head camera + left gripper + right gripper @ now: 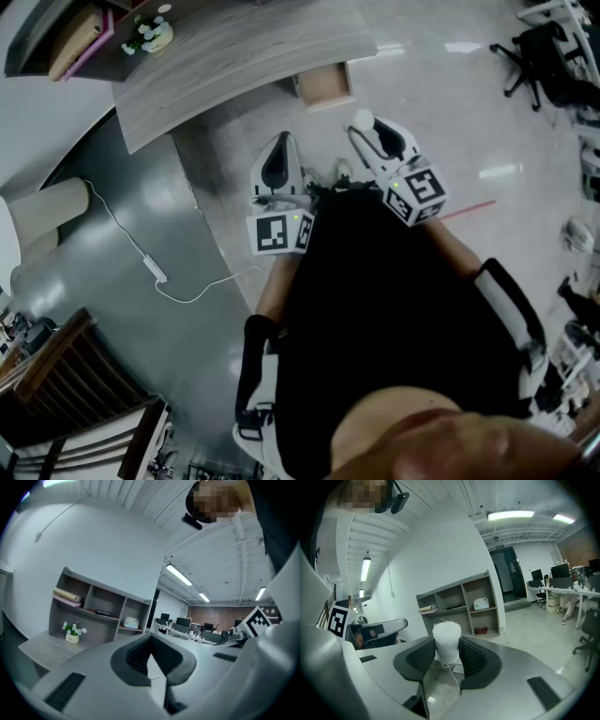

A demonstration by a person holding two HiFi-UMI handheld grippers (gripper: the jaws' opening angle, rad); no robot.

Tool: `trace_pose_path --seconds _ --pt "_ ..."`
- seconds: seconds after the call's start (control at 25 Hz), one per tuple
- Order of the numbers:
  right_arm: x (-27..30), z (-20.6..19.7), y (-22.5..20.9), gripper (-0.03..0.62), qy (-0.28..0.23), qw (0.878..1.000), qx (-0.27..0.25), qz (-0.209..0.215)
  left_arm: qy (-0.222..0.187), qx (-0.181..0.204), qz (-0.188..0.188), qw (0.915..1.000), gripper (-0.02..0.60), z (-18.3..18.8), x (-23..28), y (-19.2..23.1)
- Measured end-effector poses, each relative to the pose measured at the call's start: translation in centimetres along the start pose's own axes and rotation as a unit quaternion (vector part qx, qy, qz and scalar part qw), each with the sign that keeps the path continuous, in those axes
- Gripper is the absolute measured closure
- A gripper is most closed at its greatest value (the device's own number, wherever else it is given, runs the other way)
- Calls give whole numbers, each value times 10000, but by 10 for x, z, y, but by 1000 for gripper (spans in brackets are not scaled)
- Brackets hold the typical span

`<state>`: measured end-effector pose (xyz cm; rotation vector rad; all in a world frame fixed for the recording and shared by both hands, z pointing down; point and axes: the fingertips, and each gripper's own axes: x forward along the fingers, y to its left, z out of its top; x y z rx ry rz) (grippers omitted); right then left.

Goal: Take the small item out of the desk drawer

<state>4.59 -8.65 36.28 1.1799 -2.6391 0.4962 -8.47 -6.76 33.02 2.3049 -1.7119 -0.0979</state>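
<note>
The small white spool (446, 641) sits upright, pinched between the 2 jaws of the right gripper (447, 652), which are closed onto its sides; a loose thread hangs below it. In the head view it is held above the floor, near the pulled-out drawer (324, 86) under the desk (234, 66). The left gripper (150, 660) is closed and empty, just beside the right one.
</note>
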Motion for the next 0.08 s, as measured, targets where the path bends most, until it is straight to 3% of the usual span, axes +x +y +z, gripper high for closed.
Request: trace_pose_path --seconds 0.08 --pt "3 -1 1 437 -3 10000 4 10 4 -2 -15 10000 591 -1 2 2"
